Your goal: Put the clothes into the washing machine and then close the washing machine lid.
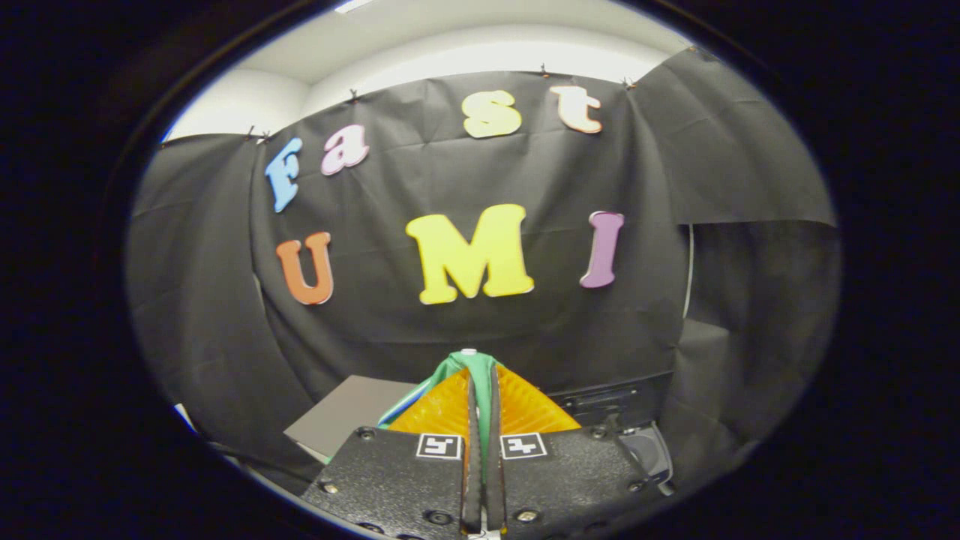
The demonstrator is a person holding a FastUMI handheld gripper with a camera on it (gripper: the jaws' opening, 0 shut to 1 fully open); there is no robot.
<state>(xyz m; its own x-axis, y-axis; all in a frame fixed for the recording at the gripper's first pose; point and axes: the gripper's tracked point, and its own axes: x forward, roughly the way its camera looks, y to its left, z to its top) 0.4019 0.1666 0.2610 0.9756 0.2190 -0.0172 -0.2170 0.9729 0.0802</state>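
A green piece of clothing point(480, 375) is pinched between my two fingers, with a fold of it bunched over the fingertips and a strip hanging down the left side. My gripper point(480, 364) is shut on it and held up in the air, facing the black cloth wall. Below and to the right of the fingers lies a dark machine top point(611, 405) with a rounded dark part point(649, 450) beside it; I cannot tell whether its lid is up or down.
A grey flat panel point(352, 412) lies below and left of the fingers. The black cloth wall point(480, 315) stands close ahead and wraps round both sides. A white ceiling point(480, 45) shows above the cloth.
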